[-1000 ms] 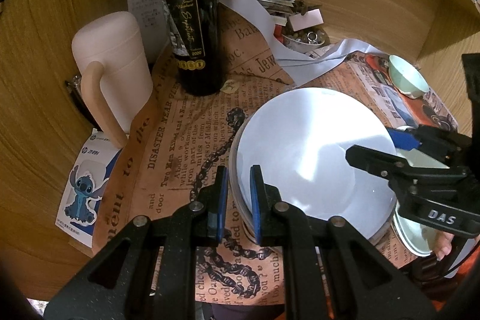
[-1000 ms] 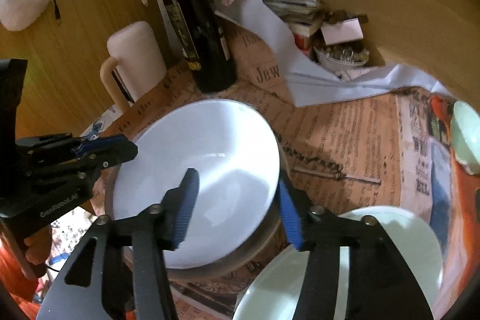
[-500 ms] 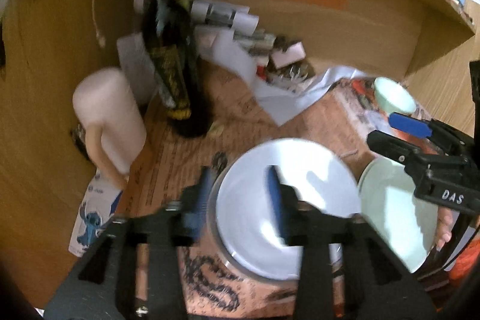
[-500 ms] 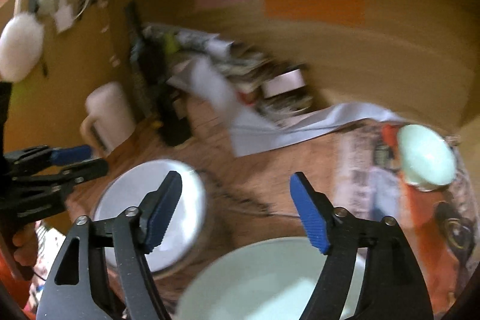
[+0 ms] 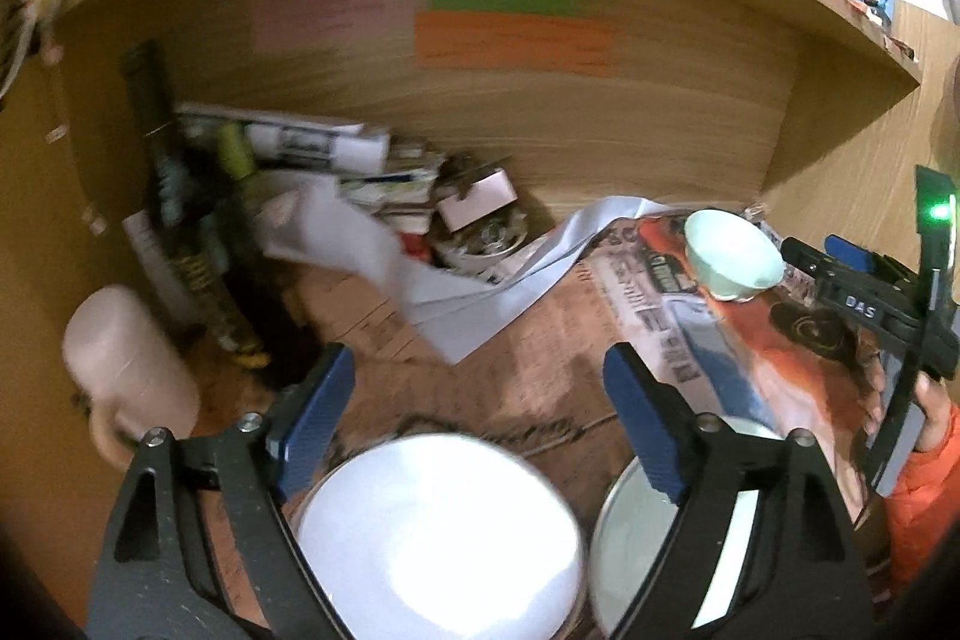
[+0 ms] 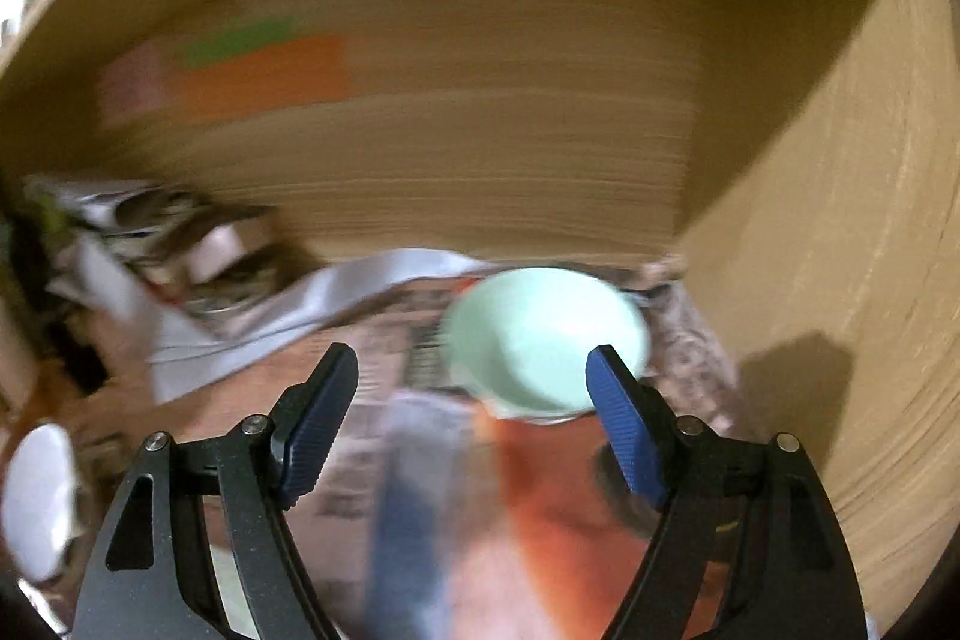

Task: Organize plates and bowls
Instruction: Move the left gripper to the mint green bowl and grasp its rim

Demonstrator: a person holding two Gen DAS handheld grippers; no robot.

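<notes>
A white plate [image 5: 438,532] lies on top of a stack at the bottom of the left wrist view, below my open, empty left gripper [image 5: 480,400]. A pale green plate [image 5: 636,538] lies to its right. A small pale green bowl [image 5: 732,262] stands at the back right on the newspaper. In the right wrist view the same bowl [image 6: 540,340] is just ahead of my open, empty right gripper [image 6: 474,400], near its right finger. The white plate [image 6: 36,496] shows at the far left. The right gripper's body [image 5: 864,304] is seen beside the bowl.
A dark wine bottle [image 5: 180,232] and a pink mug [image 5: 126,376] stand at the left. Papers and a small dish of clutter [image 5: 480,232] lie against the wooden back wall [image 5: 540,130]. A wooden side wall [image 6: 840,250] rises right of the bowl.
Both grippers have lifted away from the white plate stack and opened wide. The right gripper has swung right to face the small green bowl.
</notes>
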